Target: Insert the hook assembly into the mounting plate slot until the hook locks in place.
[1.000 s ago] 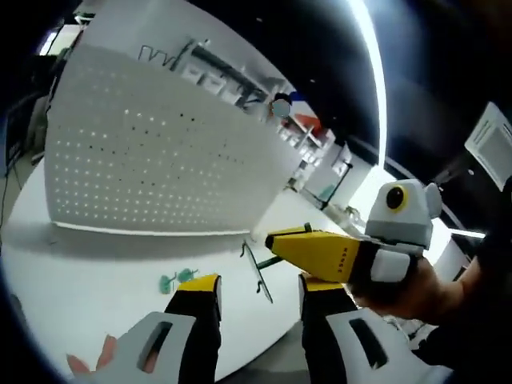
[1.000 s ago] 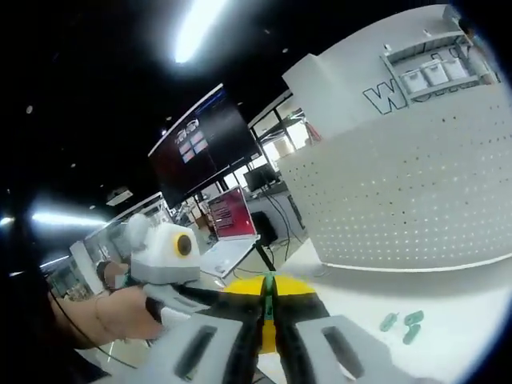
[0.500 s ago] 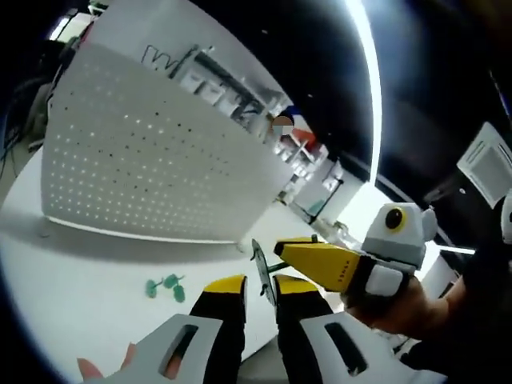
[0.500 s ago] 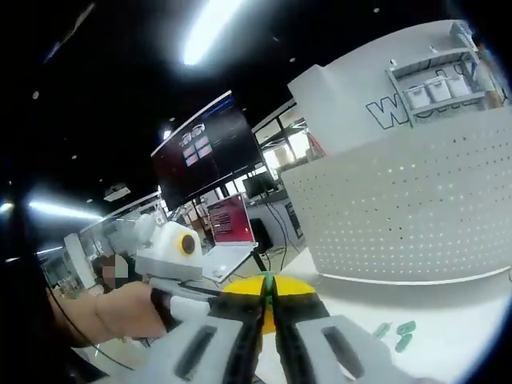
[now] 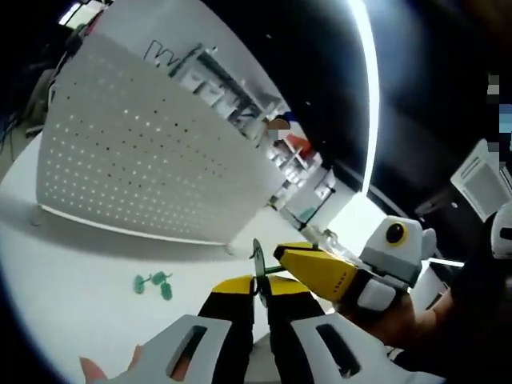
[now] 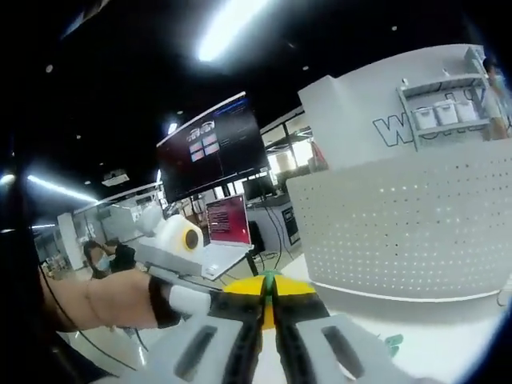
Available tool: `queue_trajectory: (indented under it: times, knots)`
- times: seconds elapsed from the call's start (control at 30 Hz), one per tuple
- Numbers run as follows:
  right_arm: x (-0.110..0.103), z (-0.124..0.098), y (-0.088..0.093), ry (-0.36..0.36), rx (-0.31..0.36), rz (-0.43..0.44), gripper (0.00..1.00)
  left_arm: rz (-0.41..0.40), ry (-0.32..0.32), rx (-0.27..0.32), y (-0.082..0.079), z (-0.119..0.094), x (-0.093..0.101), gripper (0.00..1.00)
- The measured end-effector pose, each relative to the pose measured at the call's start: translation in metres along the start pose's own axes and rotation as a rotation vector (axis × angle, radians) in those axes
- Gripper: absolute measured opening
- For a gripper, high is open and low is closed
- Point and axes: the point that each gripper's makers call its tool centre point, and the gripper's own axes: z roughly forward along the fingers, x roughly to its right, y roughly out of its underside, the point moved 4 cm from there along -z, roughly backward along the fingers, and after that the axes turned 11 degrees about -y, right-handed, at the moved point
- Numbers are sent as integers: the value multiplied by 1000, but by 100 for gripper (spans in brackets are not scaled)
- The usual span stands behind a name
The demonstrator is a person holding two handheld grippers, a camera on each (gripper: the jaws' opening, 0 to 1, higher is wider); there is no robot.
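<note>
On the white table [image 5: 88,320], below a pegboard [image 5: 136,160], both tools pinch one hook assembly [image 5: 258,268].

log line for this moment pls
left gripper: shut on hook plate | right gripper: shut on green hook | pegboard: behind

White perforated pegboard panel [image 5: 136,172] standing upright on white table [image 5: 72,272], small green clips [image 5: 152,283] lying on table near panel base, wall shelf with white bins [image 6: 440,112], dark monitor screen [image 6: 212,152], red laptop display [image 6: 228,220], ceiling strip light [image 6: 232,24]
</note>
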Motion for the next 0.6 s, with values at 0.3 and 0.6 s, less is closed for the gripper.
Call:
queue_trajectory:
  times: [0.3,0.6]
  knots:
    - [-1,-3,0,20,-2,-12,1,79,-31,-5,0,2,3,2]
    - [3,-1,7,27,-1,50,3,128,-94,-12,1,5,-4,1]
